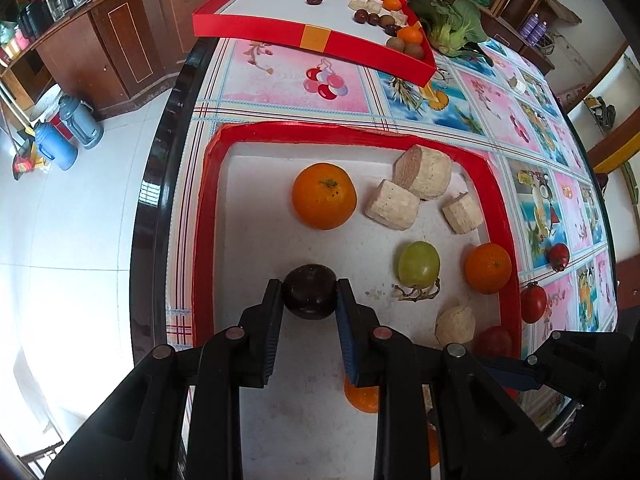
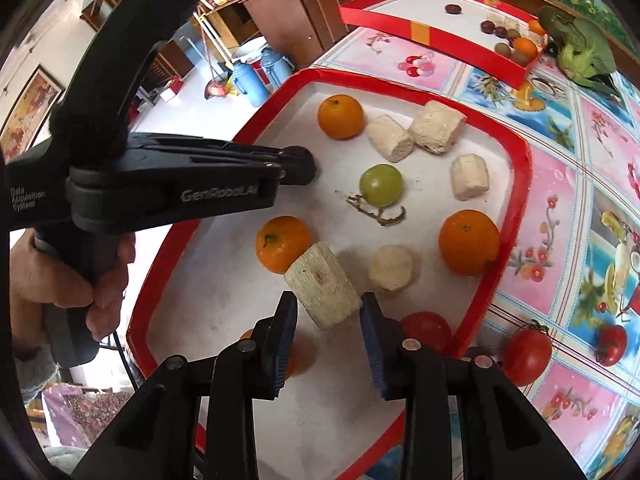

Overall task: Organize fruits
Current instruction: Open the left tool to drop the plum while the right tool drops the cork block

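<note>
A red-rimmed white tray [image 1: 208, 200] [image 2: 516, 208] lies in front of me, holding oranges [image 1: 324, 196] [image 2: 341, 116], a green grape [image 1: 419, 264] [image 2: 381, 184] and pale cut chunks [image 1: 424, 172] [image 2: 436, 126]. My left gripper [image 1: 309, 294] is shut on a dark round plum [image 1: 309, 286] low over the tray's left half; in the right wrist view, that left gripper [image 2: 298, 164] reaches in from the left. My right gripper [image 2: 328, 306] is shut on a pale cut chunk [image 2: 324, 290], held tilted above the tray beside an orange [image 2: 282, 244].
A second red box [image 1: 248, 26] [image 2: 400, 24] at the table's far end holds dark fruits, oranges and kiwis. Leafy greens [image 1: 448, 20] lie beside it. Tomatoes [image 1: 533, 302] [image 2: 526, 356] rest on the patterned cloth right of the tray. The table's black edge [image 1: 160, 200] drops to the floor at left.
</note>
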{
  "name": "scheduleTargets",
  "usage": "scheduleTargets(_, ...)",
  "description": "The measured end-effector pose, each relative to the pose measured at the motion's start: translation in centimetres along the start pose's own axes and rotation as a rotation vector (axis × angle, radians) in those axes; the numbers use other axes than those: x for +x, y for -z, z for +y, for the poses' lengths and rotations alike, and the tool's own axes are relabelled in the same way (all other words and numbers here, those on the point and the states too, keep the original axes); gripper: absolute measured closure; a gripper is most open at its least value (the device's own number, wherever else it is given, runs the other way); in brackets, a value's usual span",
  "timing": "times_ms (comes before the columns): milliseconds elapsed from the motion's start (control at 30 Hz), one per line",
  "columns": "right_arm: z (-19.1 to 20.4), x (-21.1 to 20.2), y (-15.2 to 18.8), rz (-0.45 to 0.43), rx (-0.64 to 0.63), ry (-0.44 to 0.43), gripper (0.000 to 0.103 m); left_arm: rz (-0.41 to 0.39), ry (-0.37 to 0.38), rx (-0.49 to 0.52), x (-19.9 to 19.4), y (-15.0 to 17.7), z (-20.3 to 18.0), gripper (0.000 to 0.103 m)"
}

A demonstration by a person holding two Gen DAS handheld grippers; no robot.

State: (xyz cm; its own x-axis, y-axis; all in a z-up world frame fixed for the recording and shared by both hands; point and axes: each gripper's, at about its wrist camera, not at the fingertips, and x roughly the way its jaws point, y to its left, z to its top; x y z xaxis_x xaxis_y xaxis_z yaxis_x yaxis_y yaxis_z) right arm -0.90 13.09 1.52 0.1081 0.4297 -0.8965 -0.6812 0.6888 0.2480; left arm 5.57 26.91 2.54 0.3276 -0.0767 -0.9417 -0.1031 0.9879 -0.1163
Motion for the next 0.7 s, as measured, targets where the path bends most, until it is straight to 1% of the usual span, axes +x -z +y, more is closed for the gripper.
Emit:
scheduleTargets(233,0.2,1.2,-0.2,0.03,-0.02,0.018,0.068,0.008,-0.014,0.0,0.2,-0.2,-0.3,0.079)
scheduleTargets(400,0.1,1.0,-0.2,0.023,-0.023,0.022,0.067,0.009,-0.024,-0.005,0.3,-0.3,-0.5,0.078)
scheduleTargets(433,0.1,0.8,-0.1,0.02,-0.024,0.02,0.067,0.011,-0.025,-0.007,0.3,-0.3,-0.6,0.074)
scheduleTargets(467,0.0,0.6,0.0,0.017,-0.025,0.022,0.066,0.012,-0.026,-0.009,0.4,-0.3,-0.6,0.064)
scheduleTargets(500,0.0,0.4,0.1,0.012,-0.025,0.02,0.065,0.009,-0.027,-0.011,0.3,-0.3,-0.7,0.058)
scheduleTargets(533,-0.1,0.0,0.2,0.005,-0.024,0.018,0.063,0.005,-0.027,-0.013,0.2,-0.3,-0.8,0.049)
scheduleTargets(567,-0.1,-0.5,0.4,-0.002,-0.023,0.02,0.063,-0.001,-0.028,-0.015,0.0,-0.3,-0.9,0.046)
scheduleTargets(633,-0.3,-1.1,0.6,-0.012,-0.023,0.021,0.062,-0.007,-0.03,-0.017,-0.2,-0.4,-1.1,0.046)
scheduleTargets(700,-0.6,-1.7,0.9,-0.023,-0.023,0.028,0.058,-0.006,-0.037,-0.015,-0.5,-0.4,-1.4,0.045)
